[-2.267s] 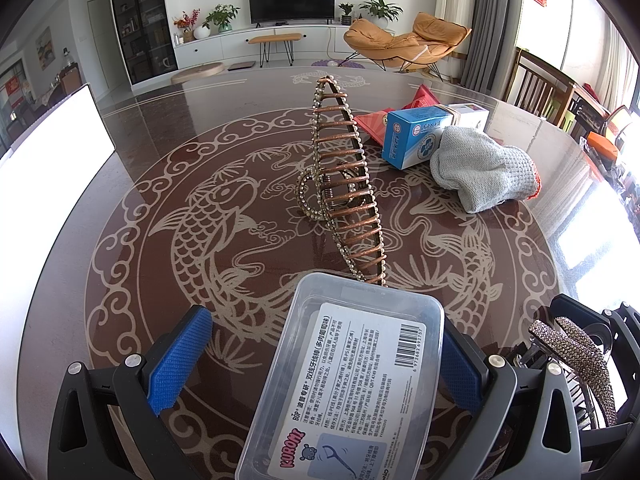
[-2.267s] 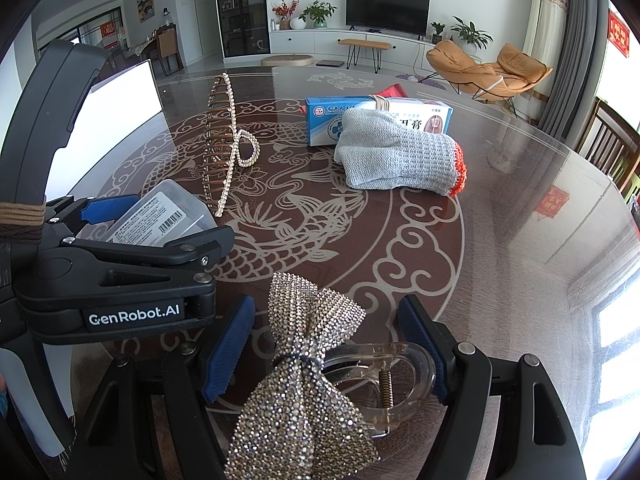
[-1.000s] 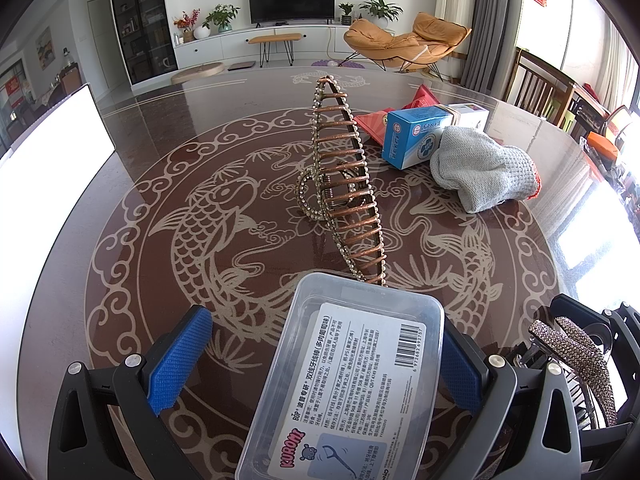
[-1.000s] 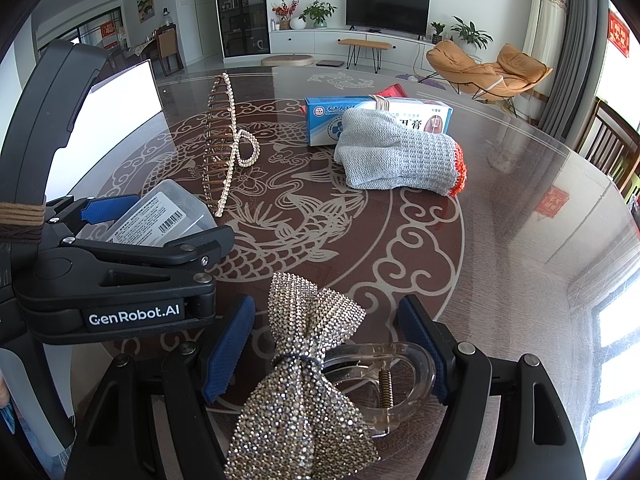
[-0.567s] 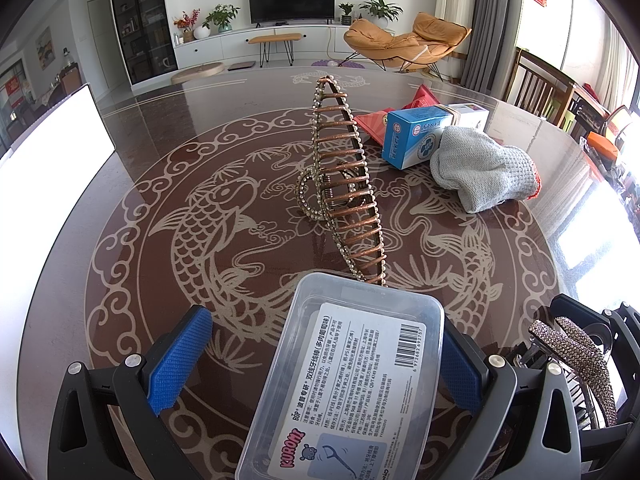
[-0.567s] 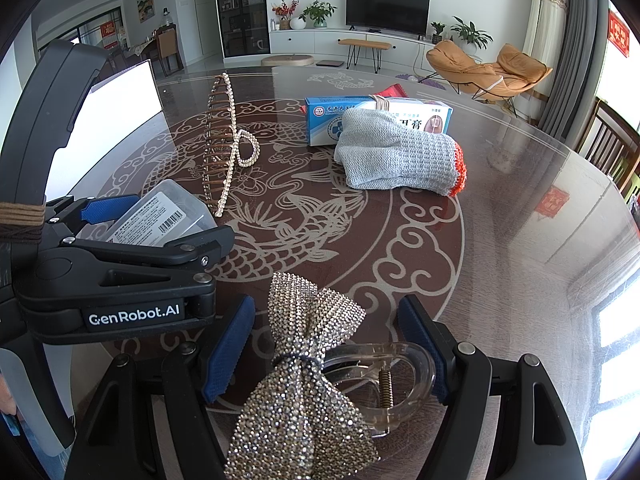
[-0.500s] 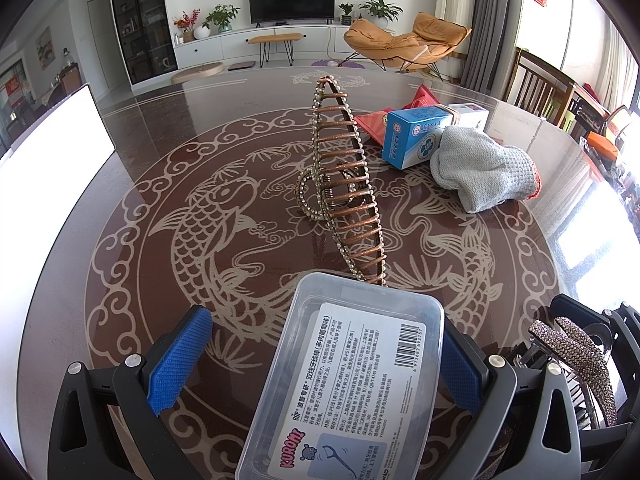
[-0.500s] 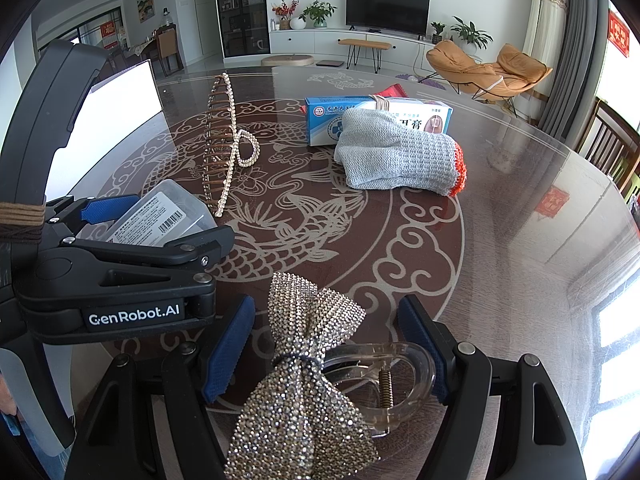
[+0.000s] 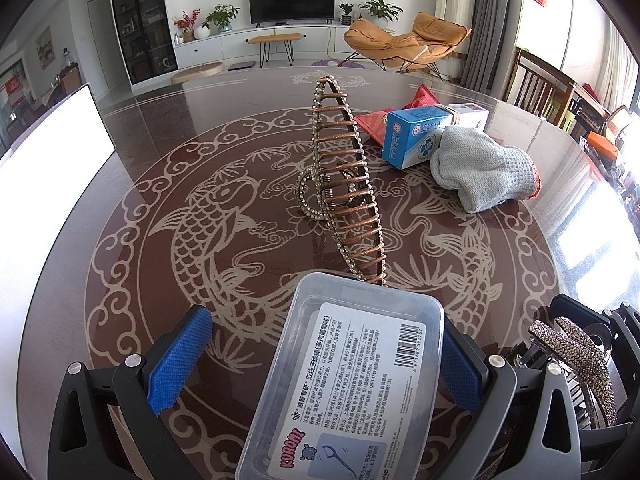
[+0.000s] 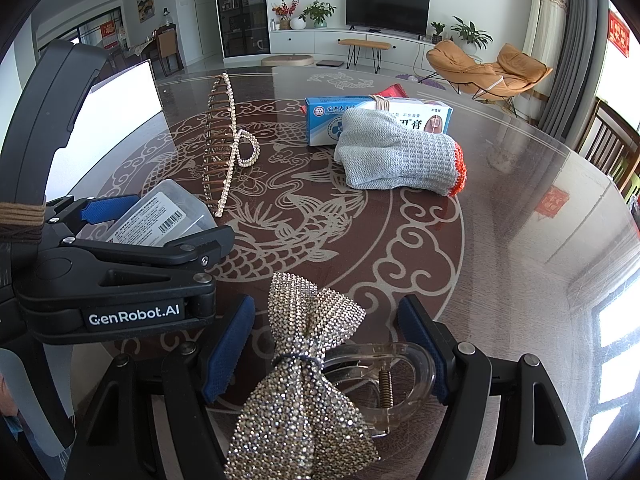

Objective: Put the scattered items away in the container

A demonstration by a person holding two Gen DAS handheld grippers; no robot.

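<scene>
My left gripper (image 9: 324, 356) is open around a clear plastic box (image 9: 352, 376) with a printed label; the box touches the right pad, with a gap on the left. The box also shows in the right wrist view (image 10: 160, 216). My right gripper (image 10: 326, 352) is open around a rhinestone bow hair clip (image 10: 304, 368) with a clear claw, lying between the pads. A long copper, pearl-edged hair claw (image 9: 344, 184) stands on the table beyond the box and also shows in the right wrist view (image 10: 222, 144).
A blue medicine box (image 9: 416, 134), a grey knitted glove (image 9: 480, 168) with an orange cuff and a red packet (image 9: 372, 120) lie at the far right of the round patterned table (image 9: 200, 208). A white panel (image 9: 44, 160) stands at the left. Chairs stand at the right edge.
</scene>
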